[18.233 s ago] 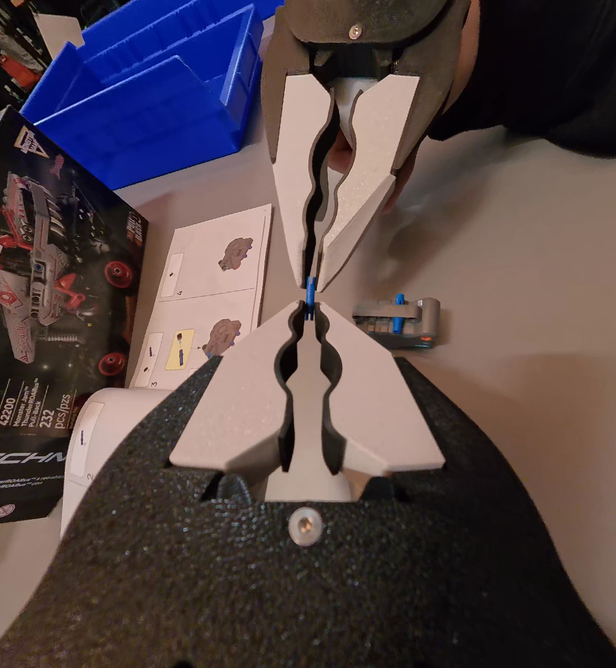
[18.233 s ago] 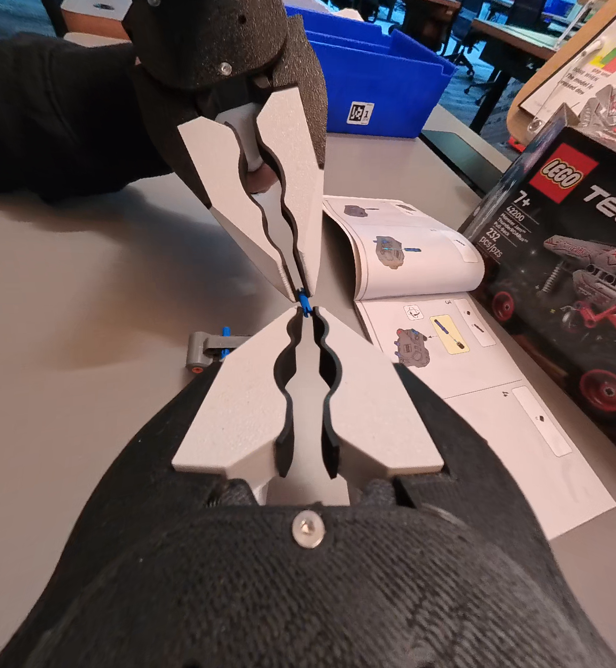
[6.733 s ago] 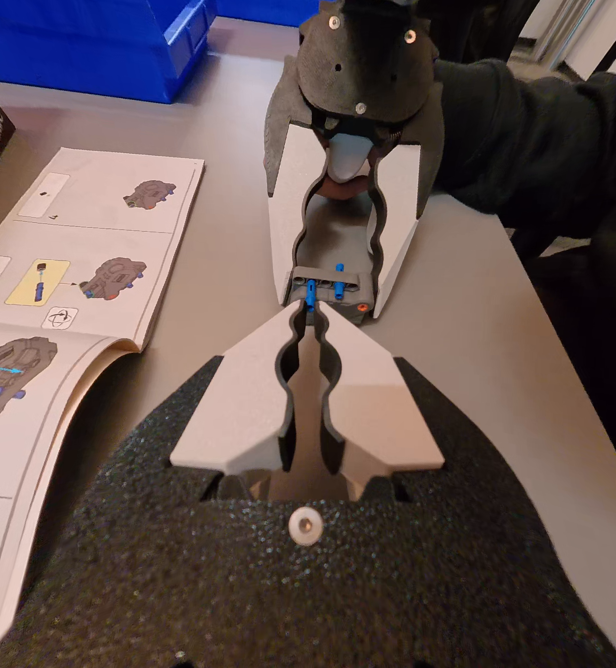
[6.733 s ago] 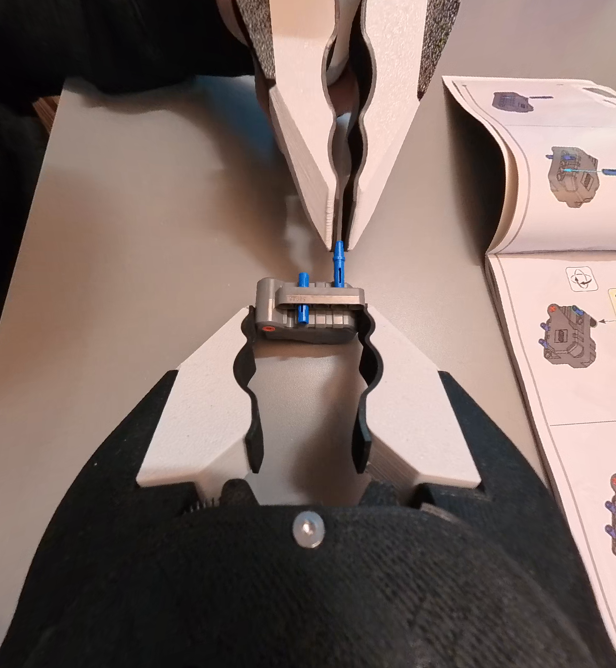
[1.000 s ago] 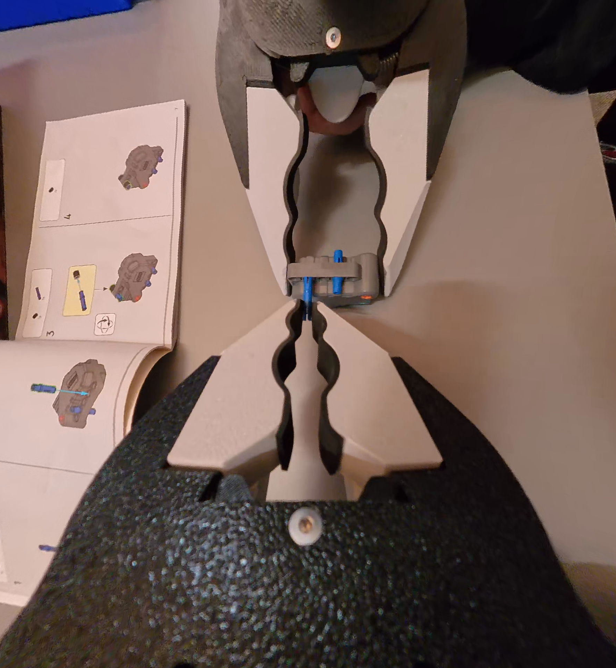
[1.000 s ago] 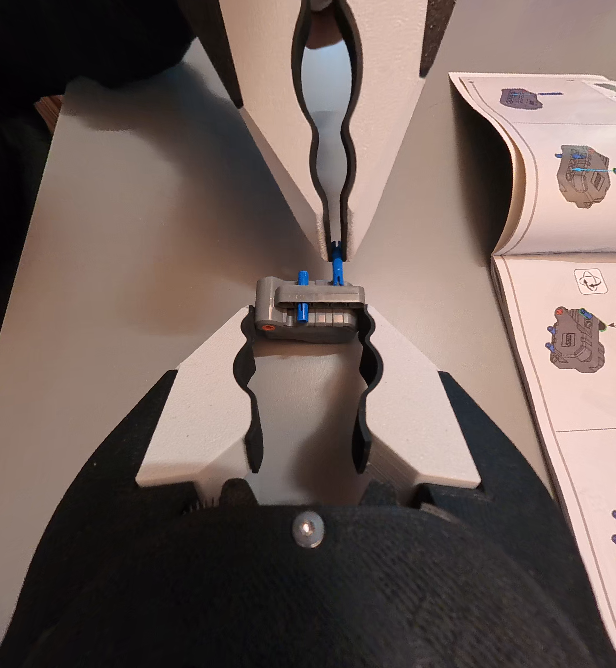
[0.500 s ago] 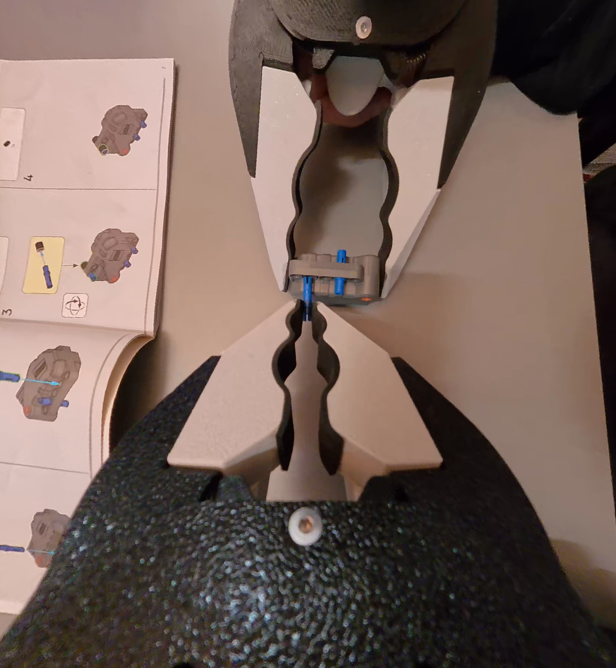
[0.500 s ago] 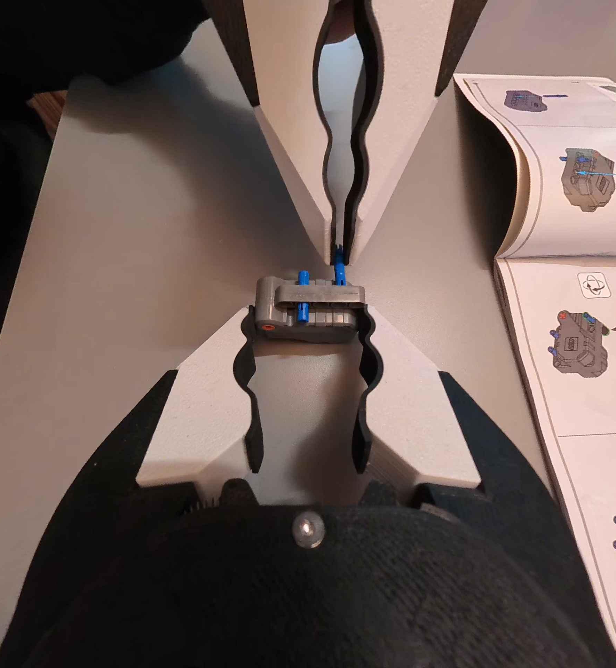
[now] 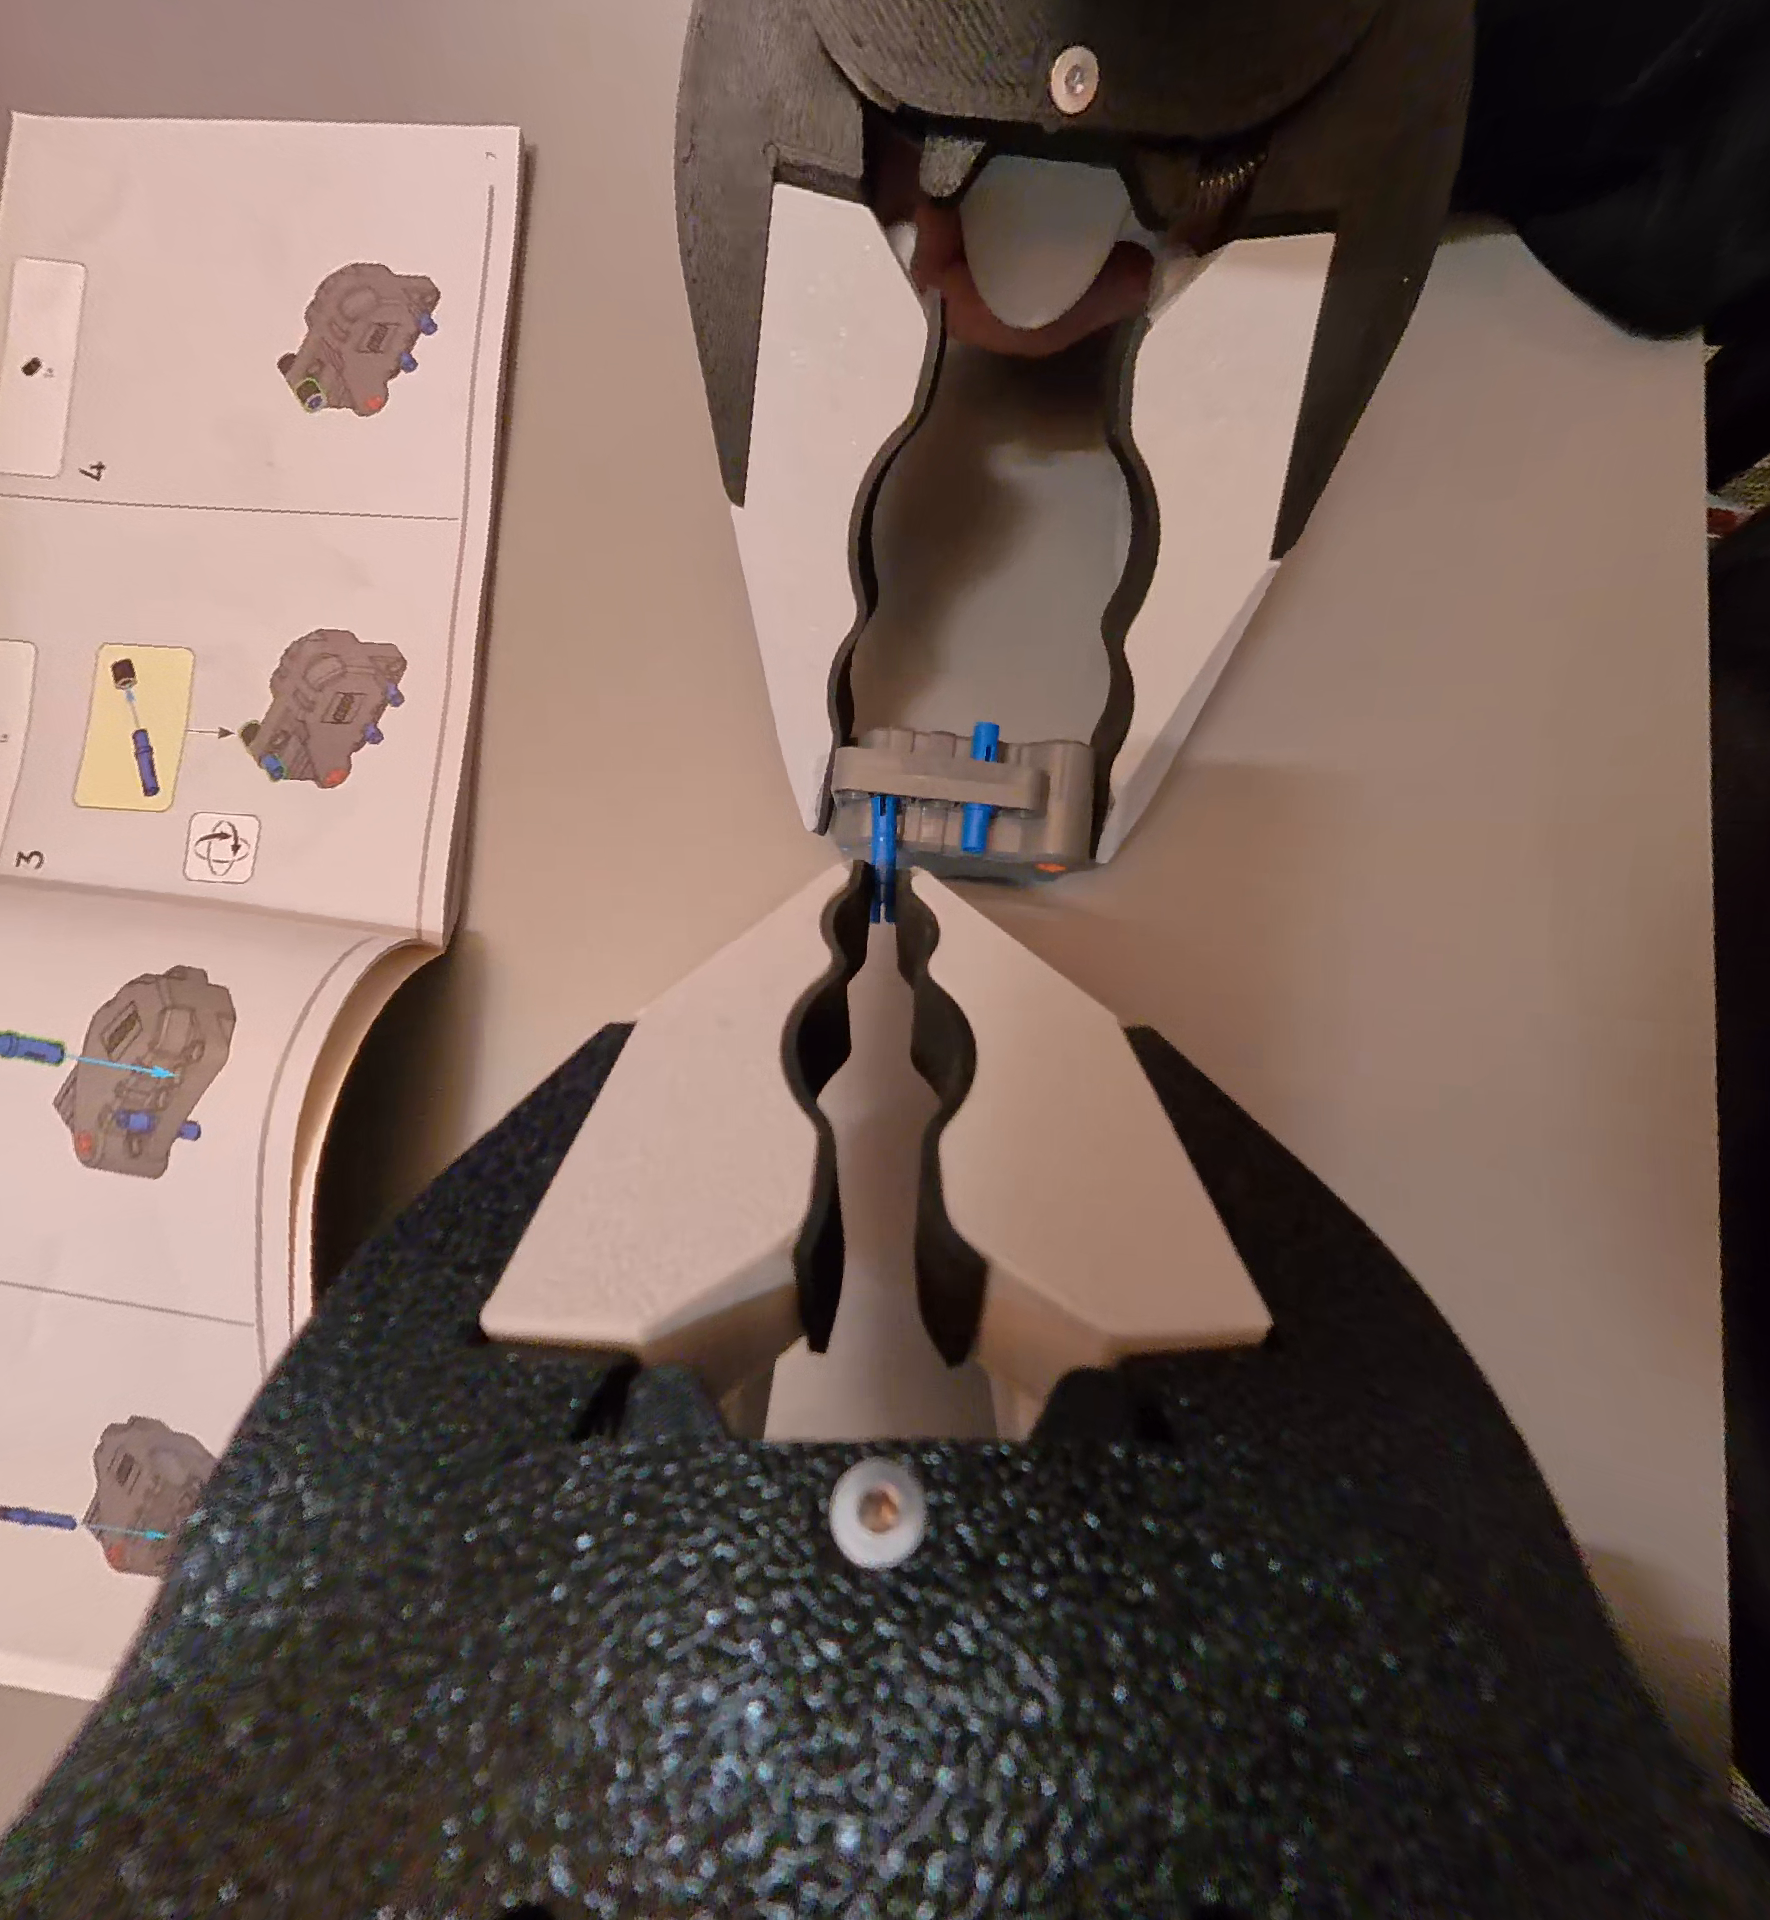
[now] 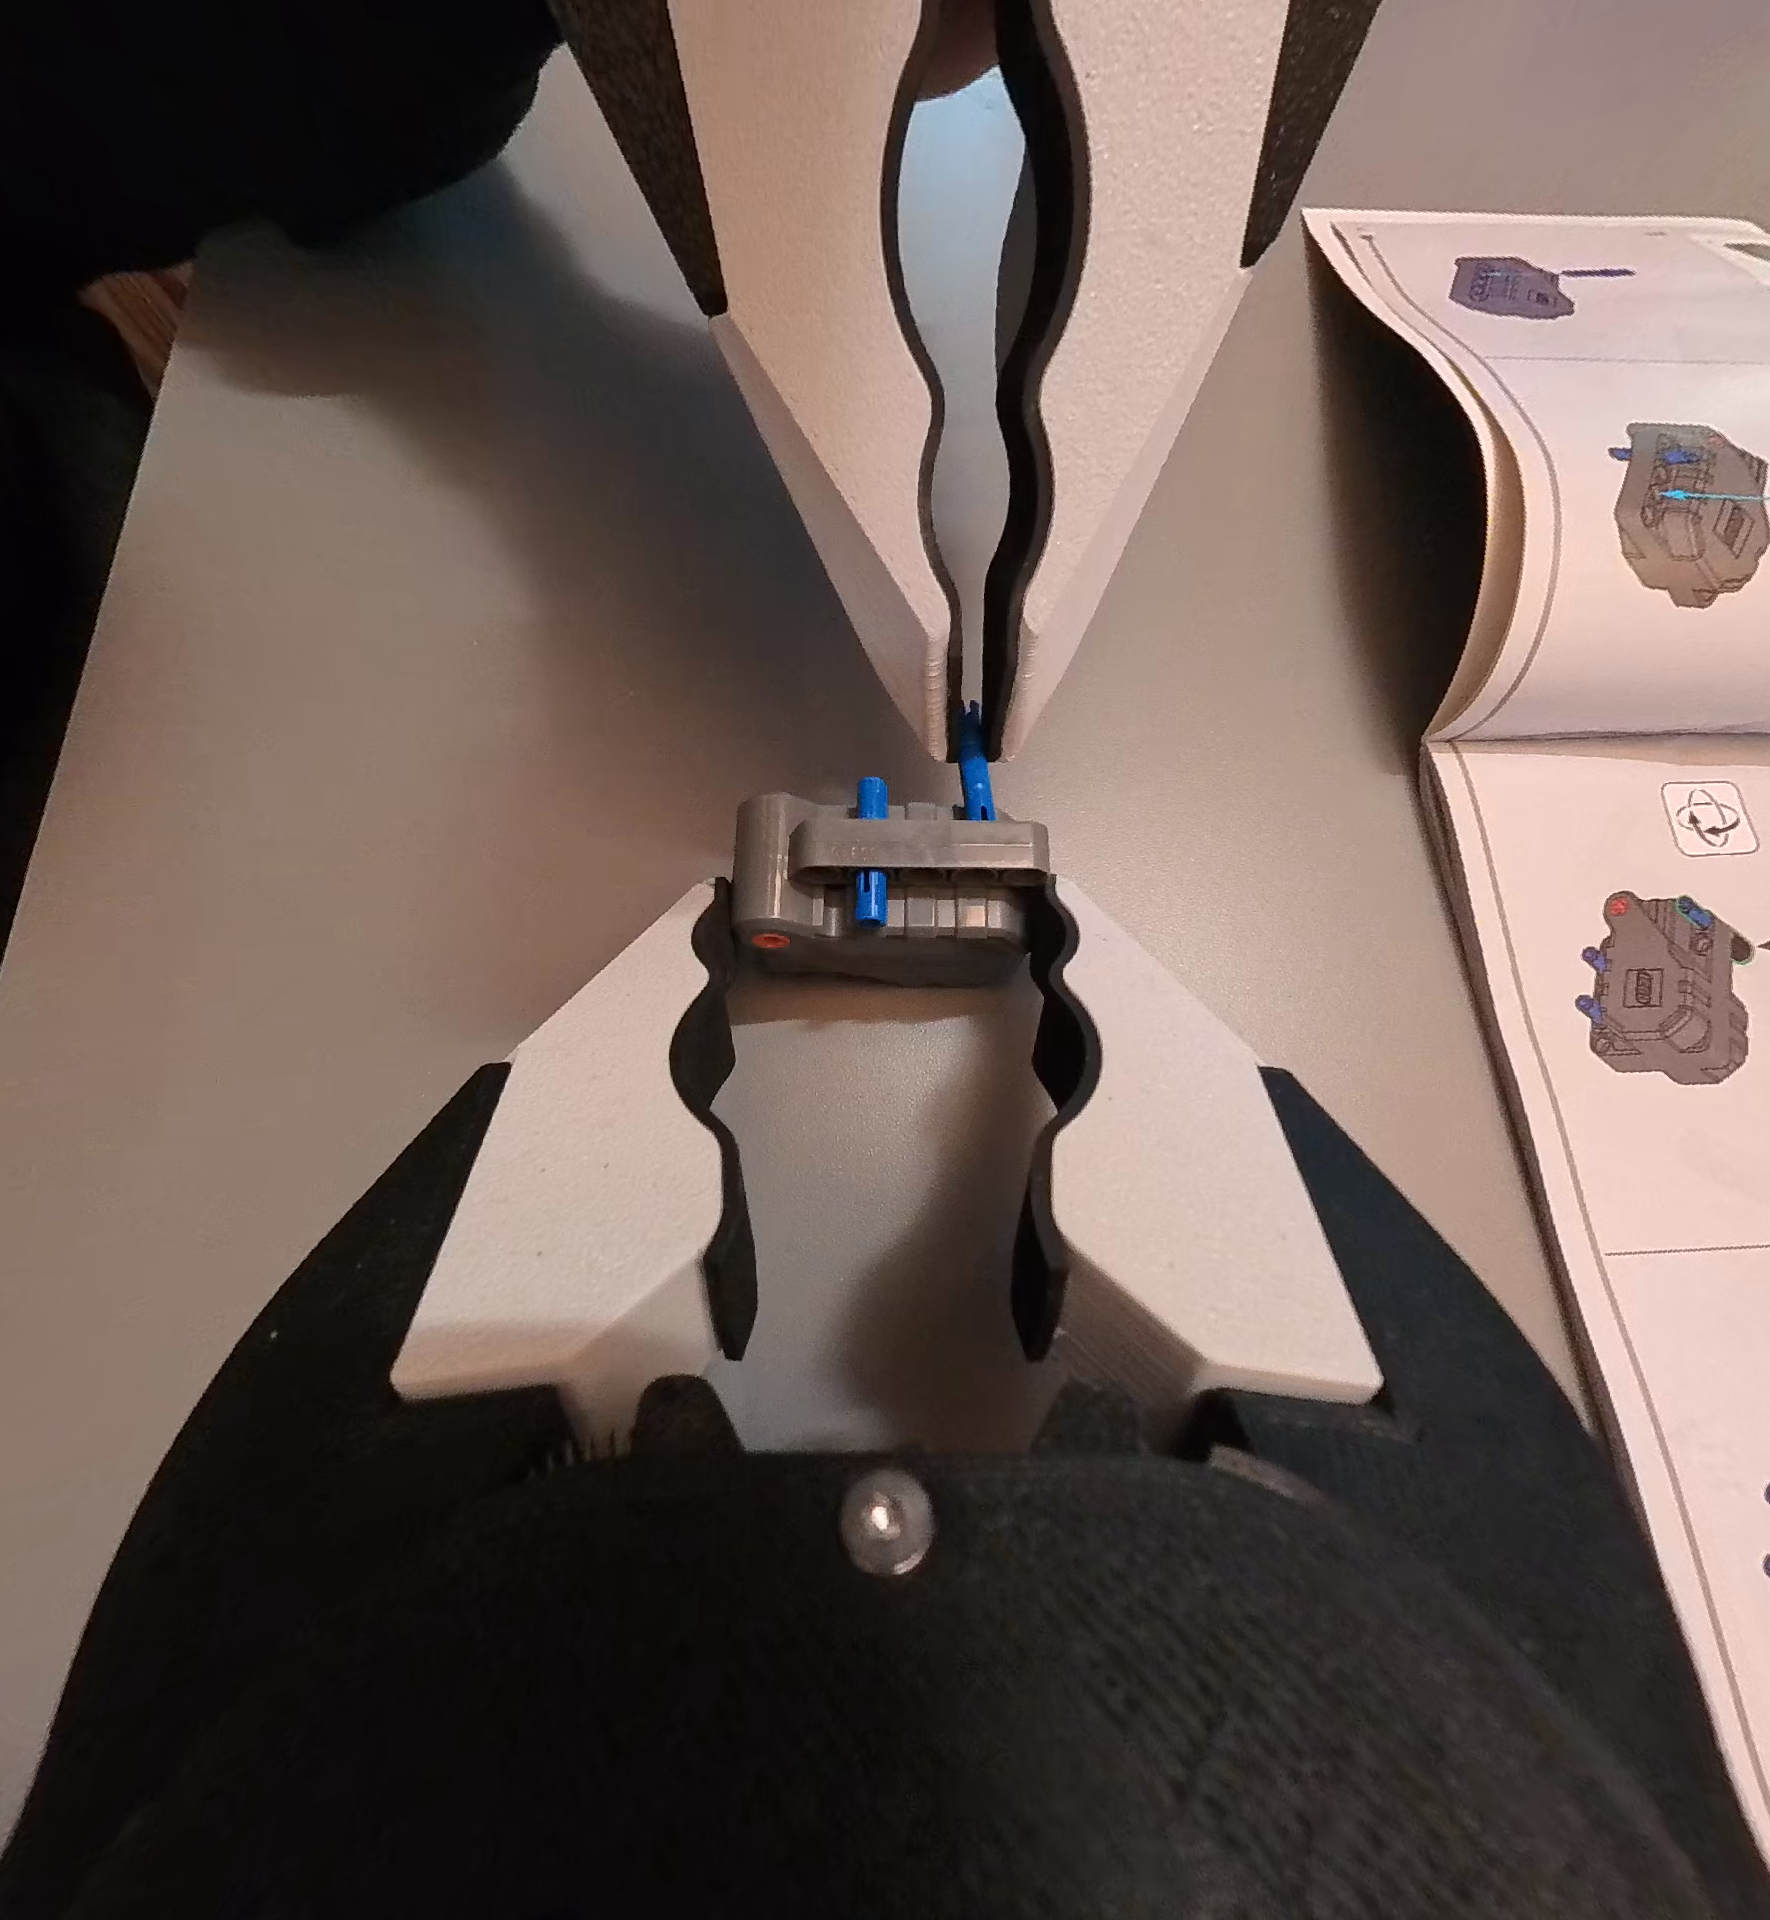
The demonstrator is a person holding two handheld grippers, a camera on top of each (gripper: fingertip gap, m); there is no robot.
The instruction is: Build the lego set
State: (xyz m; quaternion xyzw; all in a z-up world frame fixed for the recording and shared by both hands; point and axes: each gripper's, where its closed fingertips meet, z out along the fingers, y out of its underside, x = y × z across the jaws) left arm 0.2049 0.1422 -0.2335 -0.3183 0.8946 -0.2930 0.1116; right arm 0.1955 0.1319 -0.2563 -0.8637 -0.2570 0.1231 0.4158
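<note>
A grey Lego block (image 10: 891,904) with a grey beam on top sits on the table, clamped between the fingers of my right gripper (image 10: 886,909). One blue pin (image 10: 870,857) stands through the beam. My left gripper (image 9: 881,899) comes from the opposite side and is shut on a second blue pin (image 9: 883,847). That pin's far end is in the beam's end hole (image 10: 976,774), and it leans slightly. In the left wrist view the block (image 9: 964,805) shows between the right gripper's fingers (image 9: 808,623).
An open instruction booklet (image 9: 216,520) lies on the table beside the grippers, and it also shows in the right wrist view (image 10: 1639,935). The table edge (image 9: 987,1039) runs close on the block's other side. A dark sleeve (image 9: 1639,156) is behind the right gripper. My left and right fingertips are right by each other.
My left gripper has swung a little while staying shut on the pin at the block, and the pin now leans slightly. The right gripper and block have stayed still.
</note>
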